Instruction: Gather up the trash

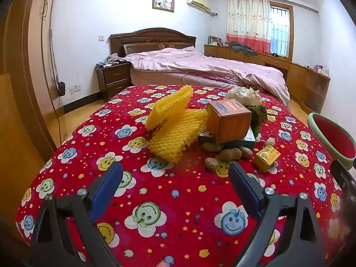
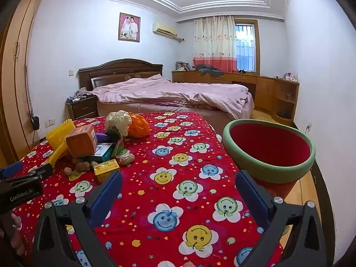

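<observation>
A table draped in quilted red cloth (image 1: 178,200), printed with smiling cloud-flowers, is seen in both views. The left gripper (image 1: 175,178) is held with its blue-padded fingers spread wide, nothing between them; the right gripper (image 2: 179,189) is likewise spread and empty. In the left wrist view the trash is heaped at twelve to one o'clock: ridged yellow foam netting (image 1: 171,122), an orange cardboard cube (image 1: 229,120) perched on a flat box (image 1: 242,140), wrinkled peanut shells (image 1: 229,154), a small yellow carton (image 1: 267,158), crumpled white paper (image 1: 242,94). A round bowl (image 2: 269,171), green-rimmed and red inside, is set at the table's edge at two o'clock in the right wrist view.
</observation>
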Demonstrator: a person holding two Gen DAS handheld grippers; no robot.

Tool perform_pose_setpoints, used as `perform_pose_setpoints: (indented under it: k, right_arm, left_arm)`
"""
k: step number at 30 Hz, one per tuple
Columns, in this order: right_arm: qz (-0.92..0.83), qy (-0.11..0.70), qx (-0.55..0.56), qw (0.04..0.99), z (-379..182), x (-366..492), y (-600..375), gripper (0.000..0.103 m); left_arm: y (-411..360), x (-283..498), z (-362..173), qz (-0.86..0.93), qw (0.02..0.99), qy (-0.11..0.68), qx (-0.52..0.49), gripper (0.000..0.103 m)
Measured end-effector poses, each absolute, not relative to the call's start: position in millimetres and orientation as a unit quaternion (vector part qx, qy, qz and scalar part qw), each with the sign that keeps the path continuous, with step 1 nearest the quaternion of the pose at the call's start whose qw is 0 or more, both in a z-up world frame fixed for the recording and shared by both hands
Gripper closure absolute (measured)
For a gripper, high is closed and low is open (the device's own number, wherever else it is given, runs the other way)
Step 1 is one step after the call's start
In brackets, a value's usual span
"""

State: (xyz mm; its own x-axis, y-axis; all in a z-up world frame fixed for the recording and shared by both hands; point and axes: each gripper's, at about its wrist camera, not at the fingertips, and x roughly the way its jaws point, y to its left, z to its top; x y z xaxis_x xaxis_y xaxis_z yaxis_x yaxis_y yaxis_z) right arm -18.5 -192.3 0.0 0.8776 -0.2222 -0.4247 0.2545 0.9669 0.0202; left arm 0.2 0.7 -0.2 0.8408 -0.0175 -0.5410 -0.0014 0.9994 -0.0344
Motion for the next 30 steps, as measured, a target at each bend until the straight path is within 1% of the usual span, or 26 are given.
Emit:
perform_pose_setpoints:
  k: [30]
  right_arm:
    - [-0.124, 0.219, 0.034, 0.967, -0.7, -17.7, -191.5, 0.0]
  left_arm:
    - [0.0, -0.1, 1.9, -0.008, 0.96, 0.279, -0.014, 0.008]
